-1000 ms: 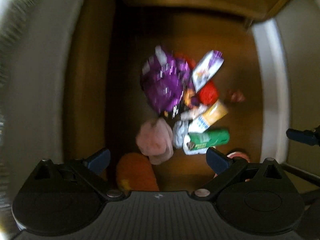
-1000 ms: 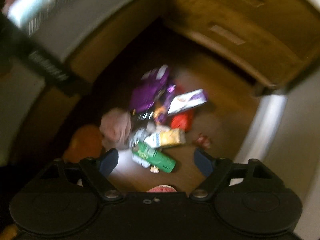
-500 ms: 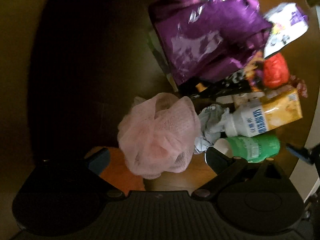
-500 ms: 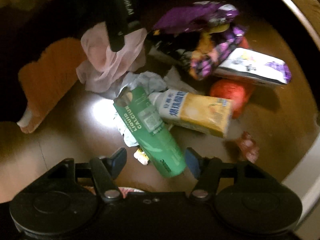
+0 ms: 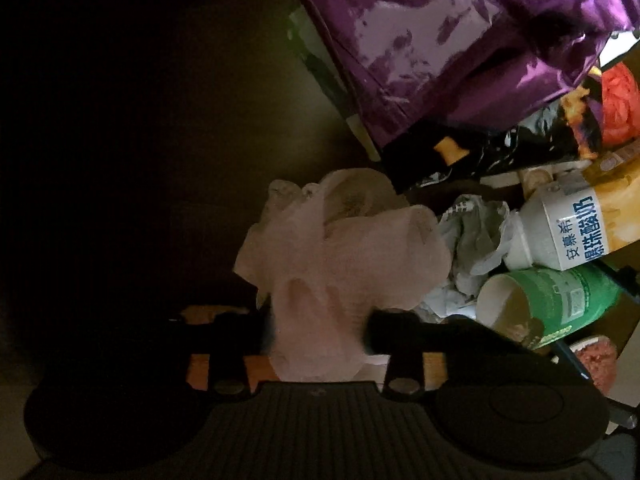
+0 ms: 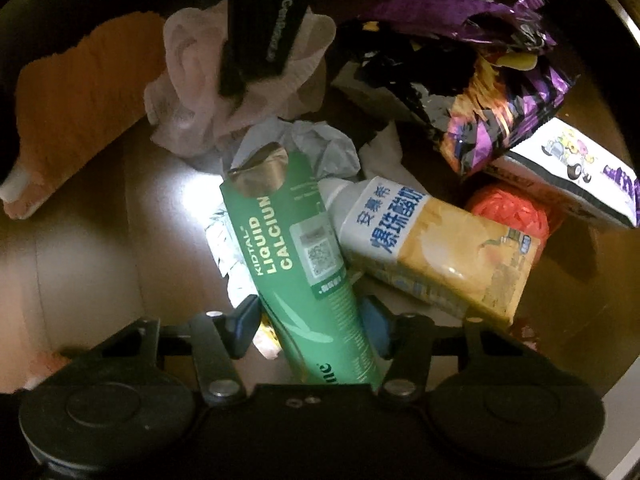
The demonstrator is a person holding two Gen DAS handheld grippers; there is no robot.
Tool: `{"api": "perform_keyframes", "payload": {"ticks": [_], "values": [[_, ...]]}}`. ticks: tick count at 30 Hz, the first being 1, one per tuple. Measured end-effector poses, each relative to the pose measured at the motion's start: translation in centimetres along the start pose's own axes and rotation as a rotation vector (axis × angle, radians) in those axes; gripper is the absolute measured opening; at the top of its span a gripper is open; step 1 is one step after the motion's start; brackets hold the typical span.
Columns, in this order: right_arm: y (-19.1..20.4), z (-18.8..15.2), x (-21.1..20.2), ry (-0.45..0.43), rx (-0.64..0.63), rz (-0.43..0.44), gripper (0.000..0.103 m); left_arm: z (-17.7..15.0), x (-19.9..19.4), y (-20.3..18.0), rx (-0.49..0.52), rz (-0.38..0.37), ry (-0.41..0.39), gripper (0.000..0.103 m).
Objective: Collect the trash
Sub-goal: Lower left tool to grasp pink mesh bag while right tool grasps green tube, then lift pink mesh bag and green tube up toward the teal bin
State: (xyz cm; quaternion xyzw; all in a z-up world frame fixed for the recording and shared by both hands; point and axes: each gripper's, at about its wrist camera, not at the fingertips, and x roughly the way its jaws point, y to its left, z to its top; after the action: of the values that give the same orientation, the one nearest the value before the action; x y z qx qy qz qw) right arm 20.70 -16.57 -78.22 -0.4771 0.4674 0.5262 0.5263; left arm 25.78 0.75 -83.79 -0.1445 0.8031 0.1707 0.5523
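Note:
A heap of trash lies on a dark wooden floor. My left gripper [image 5: 320, 332] is shut on a pale pink mesh ball [image 5: 340, 256], which also shows in the right wrist view [image 6: 192, 80] under the left gripper's body [image 6: 264, 32]. My right gripper [image 6: 312, 324] is closed around a green "Liquid Calcium" tube [image 6: 296, 260], its pads at the tube's sides. The tube's open end shows in the left wrist view [image 5: 548, 304]. Next to it lies a yellow and white drink bottle [image 6: 432, 252] [image 5: 576, 224].
A purple foil bag [image 5: 452, 40] [image 6: 480, 60], a white snack packet [image 6: 568, 168], a red mesh wad [image 6: 508, 212], crumpled grey paper [image 6: 316, 144] [image 5: 472, 248] and an orange slipper [image 6: 76, 92] lie around. Light trim [image 6: 624, 456] borders the floor at right.
Both grippers dropped close to the heap. The left closed on the pink mesh ball; the right closed around the green tube.

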Motion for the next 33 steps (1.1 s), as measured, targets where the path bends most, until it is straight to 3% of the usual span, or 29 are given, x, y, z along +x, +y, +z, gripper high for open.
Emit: {"api": "perform_keyframes", "payload": {"ticks": [2, 5, 17, 25, 33], "values": [[0.0, -0.1, -0.7, 0.011, 0.019, -0.014, 0.055, -0.3, -0.8, 0.1, 0.017, 0.010, -0.016, 0.025], [-0.4, -0.4, -2.4, 0.029, 0.139, 0.001, 0.052, -1.0, -2.5, -0.3, 0.061, 0.049, -0.027, 0.023], [-0.5, -4.3, -14.6, -0.002, 0.807, 0.076, 0.051, -5.1, -12.8, -3.0, 0.255, 0.146, -0.119, 0.022], [-0.8, -6.0, -25.1, -0.091, 1.175, 0.108, 0.051, -8.3, -23.3, -2.8, 0.290, 0.114, -0.207, 0.022], [-2.2, -5.4, -37.1, -0.190, 1.291, 0.096, 0.051, -11.6, -34.4, -0.4, 0.256, 0.043, -0.290, 0.022]]}}
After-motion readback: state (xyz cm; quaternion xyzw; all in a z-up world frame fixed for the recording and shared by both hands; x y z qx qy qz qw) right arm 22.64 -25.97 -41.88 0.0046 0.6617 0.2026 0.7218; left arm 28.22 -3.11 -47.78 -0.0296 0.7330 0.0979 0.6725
